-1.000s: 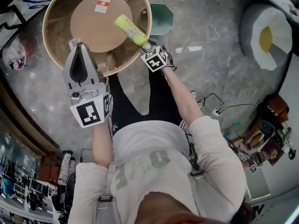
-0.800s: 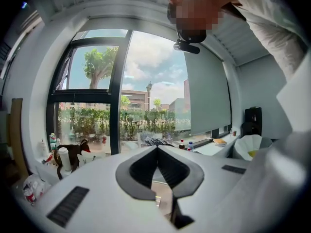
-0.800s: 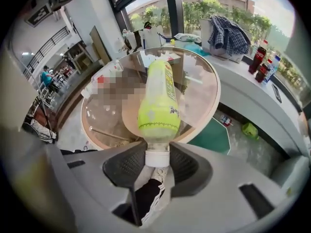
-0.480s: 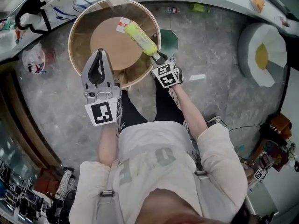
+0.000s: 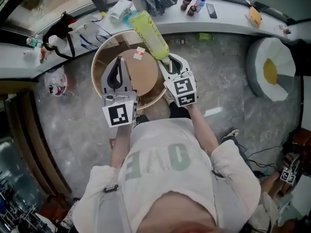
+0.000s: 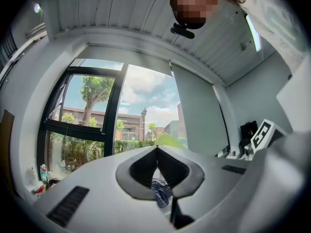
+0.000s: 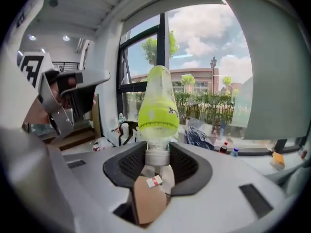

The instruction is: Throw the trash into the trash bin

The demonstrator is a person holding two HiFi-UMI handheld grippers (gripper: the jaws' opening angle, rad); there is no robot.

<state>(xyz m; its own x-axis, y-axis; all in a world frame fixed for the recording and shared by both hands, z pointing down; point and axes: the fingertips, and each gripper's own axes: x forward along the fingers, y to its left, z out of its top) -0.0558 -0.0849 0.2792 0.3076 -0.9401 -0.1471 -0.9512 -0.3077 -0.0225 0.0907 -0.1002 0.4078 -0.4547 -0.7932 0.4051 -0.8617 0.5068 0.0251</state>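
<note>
I'm gripping the bottle (image 5: pixel 149 33) by its neck in my right gripper (image 5: pixel 166 59). The jaws have just been closing and are clenched on that neck, with the body sticking out ahead of them. The bottle is hanging in the air over the far rim of the round wooden tub (image 5: pixel 97 79) on the floor. I'm taking the tub for the bin, though I can't be sure of that.

To do this well, I'm thinking I should bring the bottle over the middle of the tub, tip its heavy end downward and only then release. A drop from the rim could bounce it out onto the floor. The neck is round and smooth, so I'm judging that any swing could twist it in my grip.

My left gripper (image 5: pixel 119 62) is hovering over the near side of the tub. Its jaws are pressed together on nothing, and it should move aside.

The bottle is clear plastic wrapped in a yellow-green label. It is looking empty and light, with a pale neck ring.
</note>
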